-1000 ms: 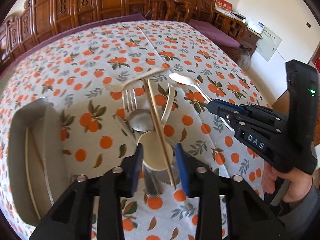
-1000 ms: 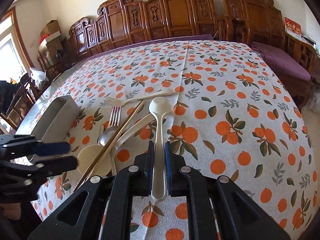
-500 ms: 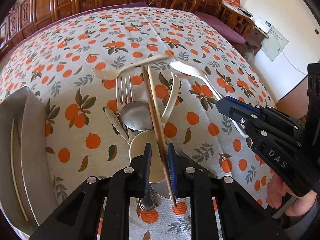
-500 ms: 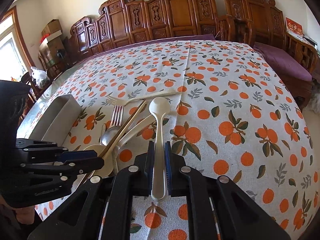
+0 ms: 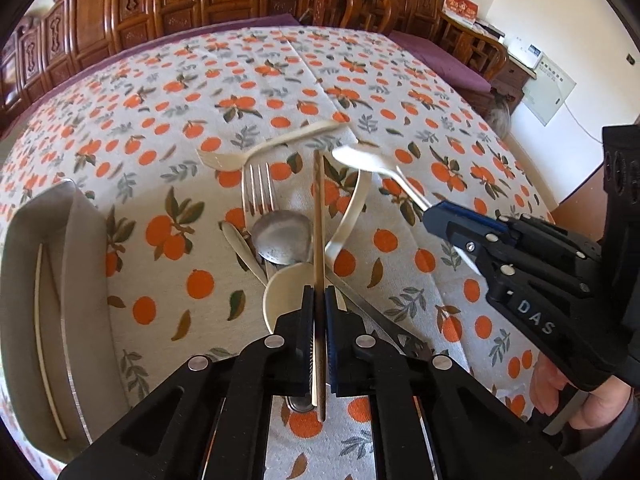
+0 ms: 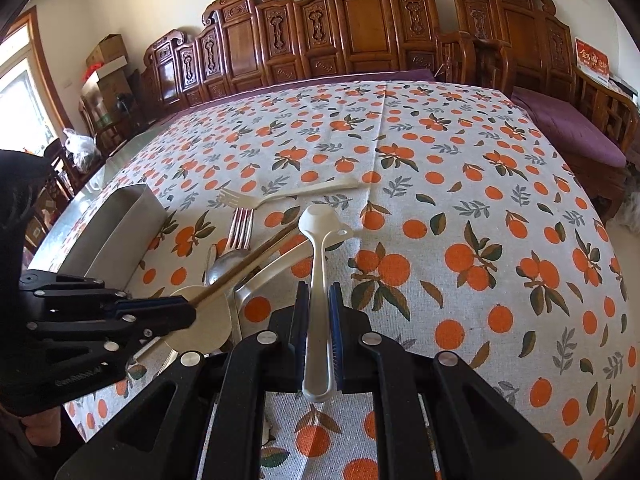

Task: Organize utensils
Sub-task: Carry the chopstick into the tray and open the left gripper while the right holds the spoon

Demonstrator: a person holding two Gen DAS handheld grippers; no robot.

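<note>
In the left wrist view my left gripper (image 5: 319,307) has its jaws closing onto a brown chopstick (image 5: 317,216), and the pads press both its sides. The chopstick lies over a pile of utensils: a metal fork (image 5: 258,188), a metal spoon (image 5: 282,236), a cream ladle spoon (image 5: 286,292) and a cream plastic fork (image 5: 260,150). My right gripper (image 6: 319,308) is shut on the handle of a white plastic spoon (image 6: 320,236), bowl pointing away. That gripper (image 5: 430,216) appears at the right of the left wrist view; the left gripper (image 6: 188,310) shows low left in the right wrist view.
A grey utensil holder (image 5: 76,264) lies at the left of the pile, with a pale stick (image 5: 44,340) inside; it is the metal box (image 6: 116,232) in the right wrist view. Orange-print cloth (image 6: 460,220) covers the table. Carved wooden chairs (image 6: 360,28) line the far edge.
My left gripper's jaws went from wide apart around the chopstick to pressed on it, and it came slightly closer to the pile. The right gripper kept still with the white spoon.
</note>
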